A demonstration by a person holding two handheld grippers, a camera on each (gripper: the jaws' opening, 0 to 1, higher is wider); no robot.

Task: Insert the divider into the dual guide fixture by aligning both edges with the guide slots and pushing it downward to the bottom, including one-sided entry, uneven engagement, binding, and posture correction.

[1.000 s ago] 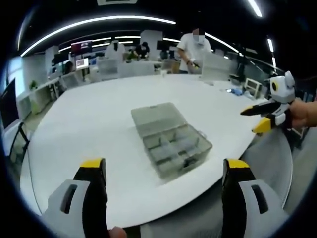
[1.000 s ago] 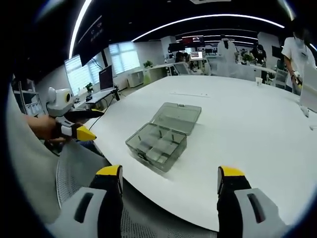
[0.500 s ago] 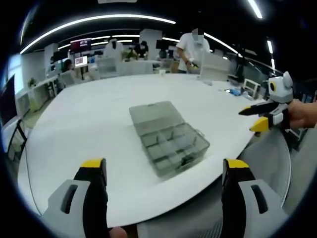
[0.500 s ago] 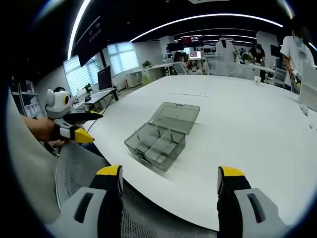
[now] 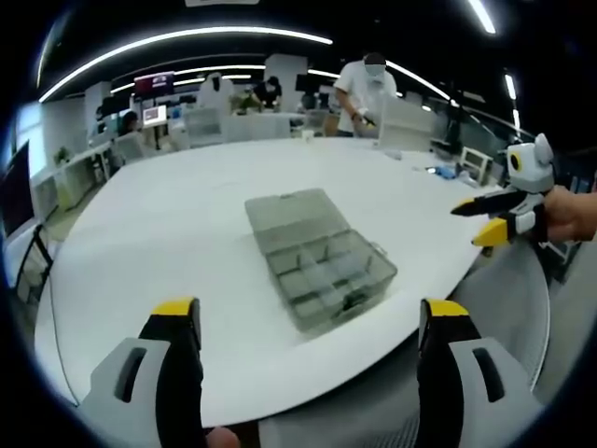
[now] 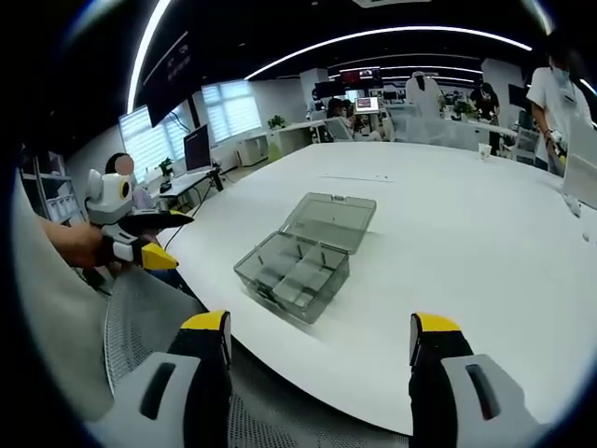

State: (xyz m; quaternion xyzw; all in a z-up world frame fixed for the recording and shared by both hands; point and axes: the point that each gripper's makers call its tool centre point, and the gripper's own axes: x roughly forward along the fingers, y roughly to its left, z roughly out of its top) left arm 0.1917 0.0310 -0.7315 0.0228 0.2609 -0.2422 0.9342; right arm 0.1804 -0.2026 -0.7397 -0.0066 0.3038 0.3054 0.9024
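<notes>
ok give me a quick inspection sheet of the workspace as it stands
surface: large white table, mostly bare
job's things: clear compartment box near the table's near edge, lid open and laid back; dividers stand inside; no loose divider made out
clutter: small items at the far edge, too small to tell
grippers: left tool and right tool both open, holding nothing, short of the table
cables: nothing seen
surroundings: open office, desks, monitors, a mesh chair, people standing beyond the table

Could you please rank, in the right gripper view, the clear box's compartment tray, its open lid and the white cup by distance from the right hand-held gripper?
1. Compartment tray, just ahead of the right hand-held gripper.
2. Open lid, lying flat behind the tray.
3. White cup, at the table's far edge on the right.
</notes>
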